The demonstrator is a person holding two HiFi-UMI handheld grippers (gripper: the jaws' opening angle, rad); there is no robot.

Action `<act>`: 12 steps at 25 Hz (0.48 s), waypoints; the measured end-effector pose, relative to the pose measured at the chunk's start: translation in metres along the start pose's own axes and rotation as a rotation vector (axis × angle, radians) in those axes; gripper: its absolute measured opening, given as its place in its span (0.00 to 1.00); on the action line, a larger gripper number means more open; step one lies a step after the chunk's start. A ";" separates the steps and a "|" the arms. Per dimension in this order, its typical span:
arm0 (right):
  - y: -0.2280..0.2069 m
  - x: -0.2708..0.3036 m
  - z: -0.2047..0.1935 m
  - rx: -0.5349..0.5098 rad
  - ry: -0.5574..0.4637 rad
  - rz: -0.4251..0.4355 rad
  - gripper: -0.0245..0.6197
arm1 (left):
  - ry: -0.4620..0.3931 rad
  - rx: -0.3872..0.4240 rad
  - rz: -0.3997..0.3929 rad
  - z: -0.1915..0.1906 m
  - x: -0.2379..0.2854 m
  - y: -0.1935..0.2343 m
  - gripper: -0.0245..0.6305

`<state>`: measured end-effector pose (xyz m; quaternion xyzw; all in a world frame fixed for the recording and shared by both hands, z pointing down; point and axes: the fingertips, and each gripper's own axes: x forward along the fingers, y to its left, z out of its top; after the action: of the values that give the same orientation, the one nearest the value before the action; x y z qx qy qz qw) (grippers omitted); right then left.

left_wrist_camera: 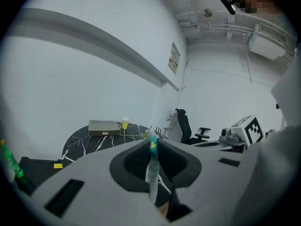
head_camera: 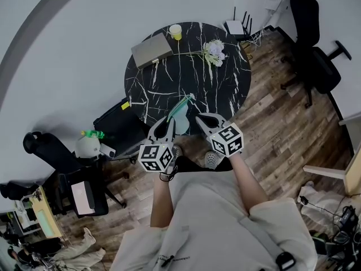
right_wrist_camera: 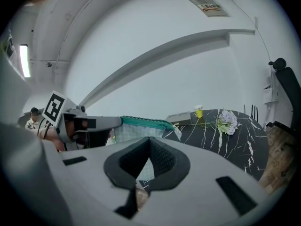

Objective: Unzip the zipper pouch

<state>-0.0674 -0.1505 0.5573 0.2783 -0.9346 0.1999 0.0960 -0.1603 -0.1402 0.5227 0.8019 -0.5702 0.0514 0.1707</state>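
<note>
The zipper pouch [head_camera: 180, 116], pale checked fabric with a teal zipper along its top, hangs in the air over the near edge of the black marble table [head_camera: 169, 78]. My left gripper [head_camera: 170, 119] is shut on the pouch's left end. In the left gripper view the pouch [left_wrist_camera: 151, 171] shows edge-on, pinched between the jaws. My right gripper [head_camera: 198, 117] is just right of the pouch, shut, with nothing between its jaws. In the right gripper view the pouch [right_wrist_camera: 136, 130] and the left gripper [right_wrist_camera: 89, 123] sit just beyond the shut right gripper [right_wrist_camera: 149, 138].
On the table lie a grey flat box [head_camera: 151, 49], a yellow cup [head_camera: 176, 31] and a bunch of pale flowers [head_camera: 214, 52]. A router [head_camera: 237, 26] sits at the far edge. Office chairs stand at the right [head_camera: 313, 55] and left [head_camera: 121, 126].
</note>
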 end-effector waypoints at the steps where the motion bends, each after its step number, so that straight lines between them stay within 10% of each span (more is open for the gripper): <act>1: 0.000 0.000 0.000 0.004 -0.002 0.001 0.05 | 0.000 0.001 0.001 0.000 0.000 0.001 0.12; 12: 0.003 0.003 -0.006 0.009 0.015 0.026 0.05 | -0.003 0.009 0.009 0.003 0.000 0.002 0.12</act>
<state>-0.0717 -0.1474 0.5624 0.2651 -0.9364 0.2072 0.0993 -0.1624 -0.1414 0.5205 0.8001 -0.5739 0.0536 0.1661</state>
